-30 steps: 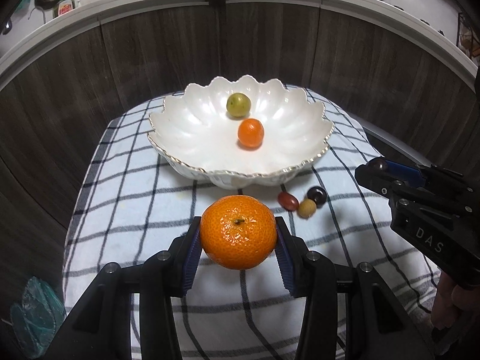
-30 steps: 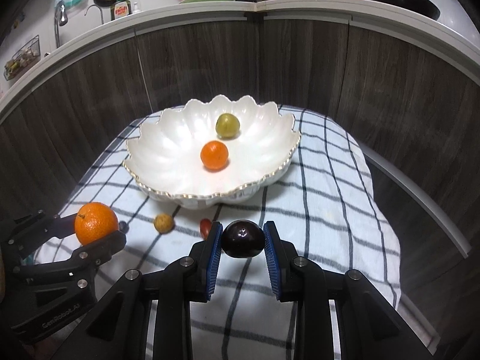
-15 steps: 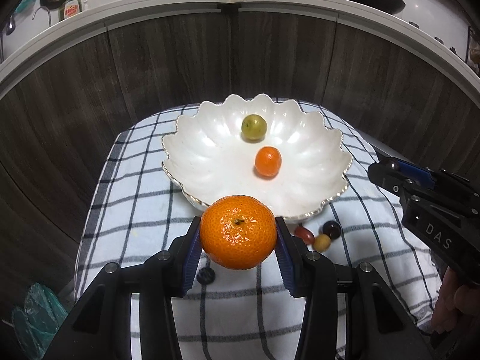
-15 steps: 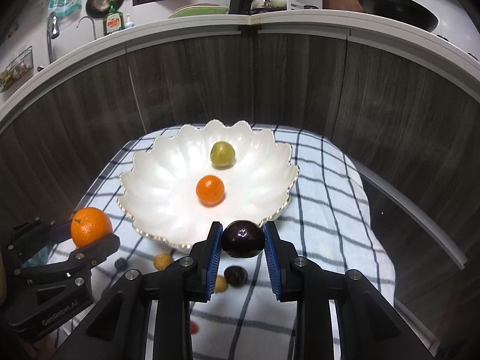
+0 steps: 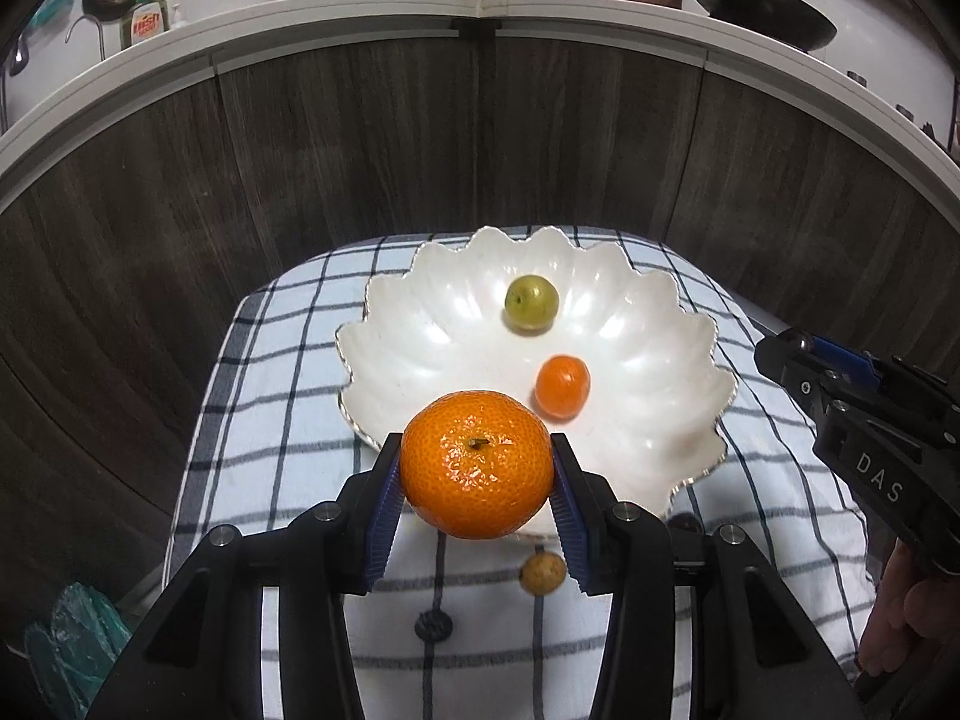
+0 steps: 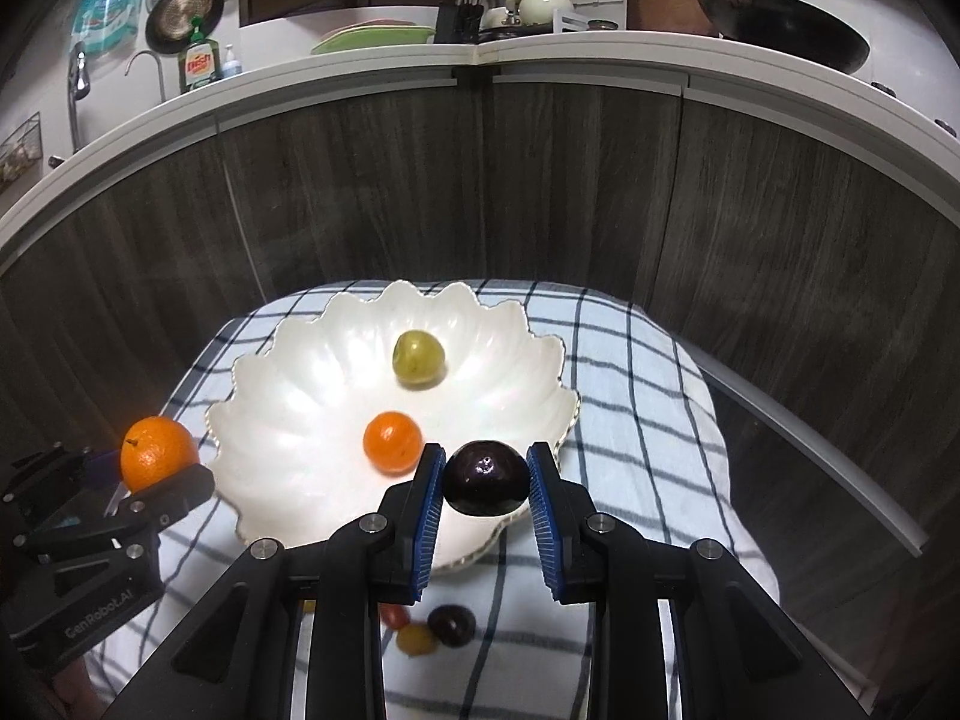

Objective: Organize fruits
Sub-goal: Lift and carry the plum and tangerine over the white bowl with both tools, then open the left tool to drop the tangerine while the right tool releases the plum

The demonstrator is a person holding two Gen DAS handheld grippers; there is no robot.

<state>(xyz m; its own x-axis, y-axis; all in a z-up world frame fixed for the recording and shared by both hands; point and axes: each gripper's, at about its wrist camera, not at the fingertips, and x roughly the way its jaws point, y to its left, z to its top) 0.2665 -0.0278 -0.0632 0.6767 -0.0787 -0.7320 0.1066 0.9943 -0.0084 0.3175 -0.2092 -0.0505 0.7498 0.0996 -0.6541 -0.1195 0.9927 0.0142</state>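
Note:
My left gripper (image 5: 477,483) is shut on a large orange (image 5: 476,464), held just over the near rim of the white scalloped bowl (image 5: 672,420); the same orange (image 6: 158,452) shows at the left of the right wrist view. A dark plum (image 6: 486,477) sits clamped in my right gripper (image 6: 486,501), above the bowl's (image 6: 270,414) near right rim. Inside the bowl lie a green fruit (image 5: 531,302) (image 6: 418,357) and a small orange (image 5: 562,384) (image 6: 392,441). On the cloth below are a yellow fruit (image 5: 542,573) (image 6: 416,639), a dark fruit (image 6: 451,624) and a red one (image 6: 396,615).
The bowl stands on a blue-checked cloth (image 5: 270,420) over a small table ringed by dark wood panels (image 5: 150,210). A small dark berry (image 5: 432,624) lies on the cloth near me. A counter (image 6: 540,54) with dishes and a pan runs behind. A hand (image 5: 900,618) holds the right gripper.
Both grippers have moved forward and up with their fruit, from over the cloth to over the bowl's near rim. The loose fruits on the cloth now lie beneath the fingers.

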